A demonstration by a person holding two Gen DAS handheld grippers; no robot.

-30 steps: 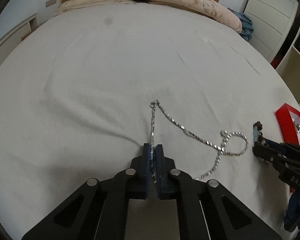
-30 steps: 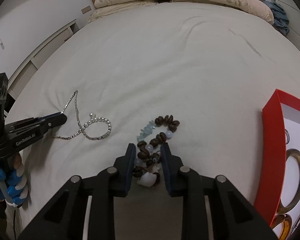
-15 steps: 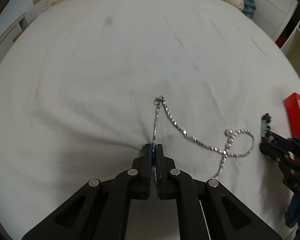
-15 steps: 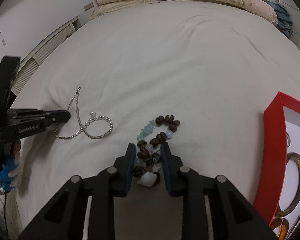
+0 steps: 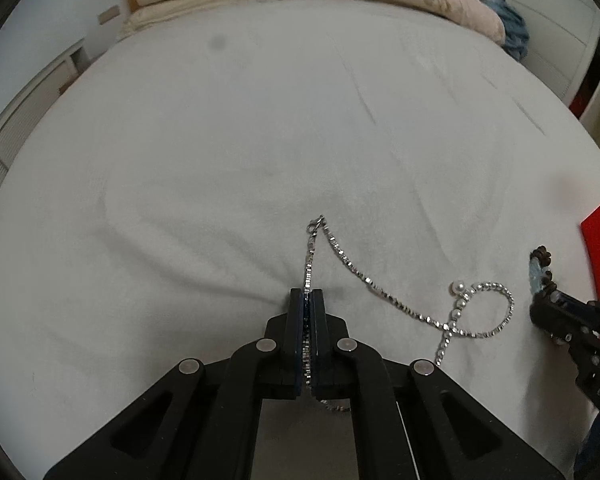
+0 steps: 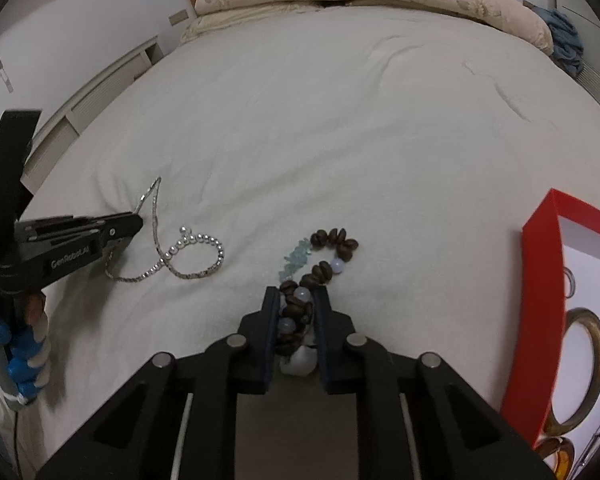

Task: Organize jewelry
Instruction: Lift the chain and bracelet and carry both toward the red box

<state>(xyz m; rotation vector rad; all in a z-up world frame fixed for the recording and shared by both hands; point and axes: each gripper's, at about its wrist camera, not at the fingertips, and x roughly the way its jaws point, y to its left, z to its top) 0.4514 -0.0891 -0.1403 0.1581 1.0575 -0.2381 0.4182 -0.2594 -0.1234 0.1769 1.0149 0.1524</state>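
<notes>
Silver chain (image 5: 307, 276) pinched between left gripper (image 5: 307, 300) pads.

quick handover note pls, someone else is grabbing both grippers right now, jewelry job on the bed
Left gripper: shut on the silver chain; the rest trails across the bed sheet.
Right gripper: jaws closing around the beaded bracelet, beads between the pads; its far end lies on the sheet.
Red box: open at the right, bangles inside.
Done: both pieces gripped or nearly so.
Left: lift each and place it in the box.
</notes>
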